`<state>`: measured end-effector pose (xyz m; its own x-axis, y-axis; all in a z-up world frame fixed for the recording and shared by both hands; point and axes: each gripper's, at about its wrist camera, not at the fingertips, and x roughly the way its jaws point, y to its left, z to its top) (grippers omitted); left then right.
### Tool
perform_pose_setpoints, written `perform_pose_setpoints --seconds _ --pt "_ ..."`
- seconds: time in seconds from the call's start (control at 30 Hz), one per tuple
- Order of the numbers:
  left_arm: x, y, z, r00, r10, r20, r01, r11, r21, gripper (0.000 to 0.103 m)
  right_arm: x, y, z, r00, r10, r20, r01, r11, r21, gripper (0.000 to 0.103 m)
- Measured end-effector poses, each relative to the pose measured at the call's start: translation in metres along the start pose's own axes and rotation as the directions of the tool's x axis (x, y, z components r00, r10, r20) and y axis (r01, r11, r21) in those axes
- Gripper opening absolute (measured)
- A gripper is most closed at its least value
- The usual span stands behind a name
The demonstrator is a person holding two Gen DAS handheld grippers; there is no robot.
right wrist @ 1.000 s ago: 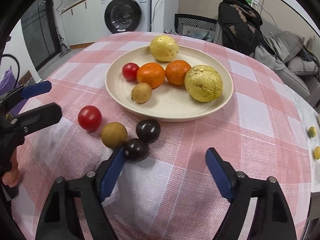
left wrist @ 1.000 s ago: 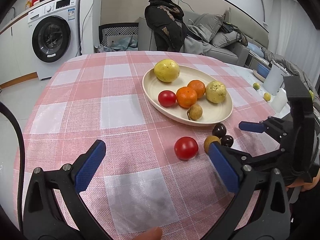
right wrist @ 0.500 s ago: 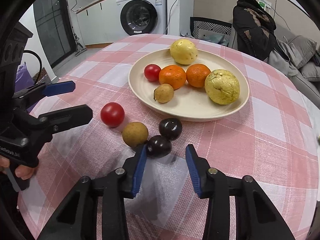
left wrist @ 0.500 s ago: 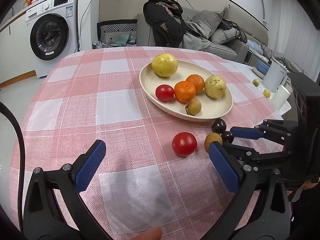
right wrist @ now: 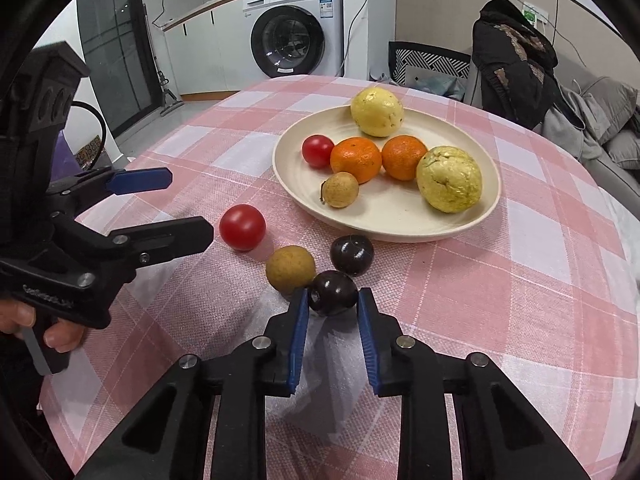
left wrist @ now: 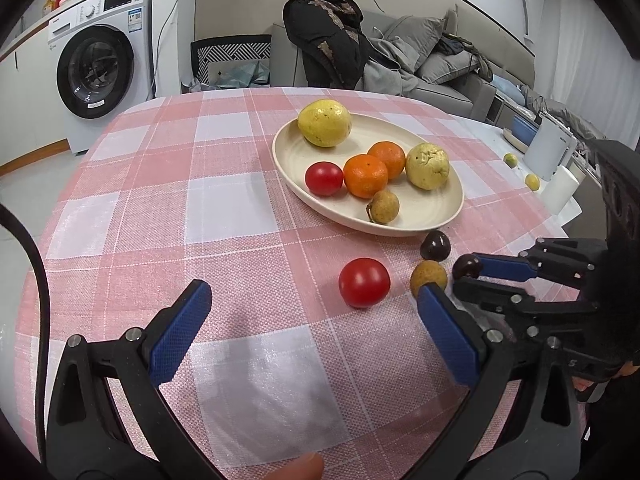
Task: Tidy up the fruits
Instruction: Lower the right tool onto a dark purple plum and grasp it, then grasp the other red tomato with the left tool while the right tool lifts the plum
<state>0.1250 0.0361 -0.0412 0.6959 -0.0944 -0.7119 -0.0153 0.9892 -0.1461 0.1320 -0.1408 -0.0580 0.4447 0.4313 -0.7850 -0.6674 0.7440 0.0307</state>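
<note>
Our right gripper [right wrist: 333, 300] has its blue fingers [right wrist: 299, 332] closed in around a dark plum [right wrist: 333, 292] on the tablecloth [right wrist: 520, 300]; the pads sit at its two sides, looks like a grasp, fruit not lifted. Our left gripper [left wrist: 312, 304] is spread wide, nothing between its fingers [left wrist: 180, 332], hovering over the cloth with a red tomato [left wrist: 364, 282] just ahead of it. Count of loose fruit on the cloth: 4, namely 2 plums (the held one plus a second plum [right wrist: 352, 255] just beside the plate), 1 brown longan [right wrist: 291, 269] touching or nearly touching the held plum, and 1 tomato. On the plate [right wrist: 400, 220]: 6, namely 1 tomato [right wrist: 317, 151], 2 oranges [right wrist: 355, 159], 1 longan [right wrist: 340, 189], 2 yellow-green fruits [right wrist: 449, 178], one at the far rim [right wrist: 377, 111] and one at the right. View differences: the left wrist view shows the right gripper [left wrist: 474, 276] side-on with the plum [left wrist: 466, 266] at its tips, plus 2 small yellow-green fruits [left wrist: 532, 181] on a white side surface beyond the table and a white container [left wrist: 550, 152] there; neither shows in the right wrist view. The right wrist view shows the left gripper [right wrist: 188, 208] from the side, gaping, and the hand [right wrist: 60, 334] gripping its handle, plus a counter with a sink tap. A washing machine [right wrist: 292, 40] and a dark jacket [right wrist: 512, 52] on a chair appear in both.
</note>
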Motion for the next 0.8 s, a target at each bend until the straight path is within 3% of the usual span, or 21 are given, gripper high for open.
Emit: perform_pose_setpoints --seconds 0.27,0.5,0.7,0.8 --pt "0.015 -0.006 -0.001 0.999 -0.011 -0.042 0.011 1.0 -0.005 0.101 -0.025 -0.012 -0.001 0.996 0.008 0.085 -0.012 0.999 0.043 0.026" --pt "0.033 -0.015 0.011 0.996 -0.005 -0.086 0.006 1.0 0.014 0.075 -0.029 -0.017 0.002 0.995 -0.001 0.102 -0.005 0.999 0.052 0.026" --pt "0.034 -0.02 0.012 0.996 -0.004 -0.086 0.007 0.999 0.034 0.074 -0.032 -0.023 0.001 0.994 -0.012 0.108 0.005 0.998 0.064 0.026" --pt "0.039 -0.019 0.009 0.994 0.003 -0.105 0.0 0.999 0.036 0.066 -0.032 -0.025 0.001 0.994 -0.011 0.11 0.003 0.997 0.071 0.026"
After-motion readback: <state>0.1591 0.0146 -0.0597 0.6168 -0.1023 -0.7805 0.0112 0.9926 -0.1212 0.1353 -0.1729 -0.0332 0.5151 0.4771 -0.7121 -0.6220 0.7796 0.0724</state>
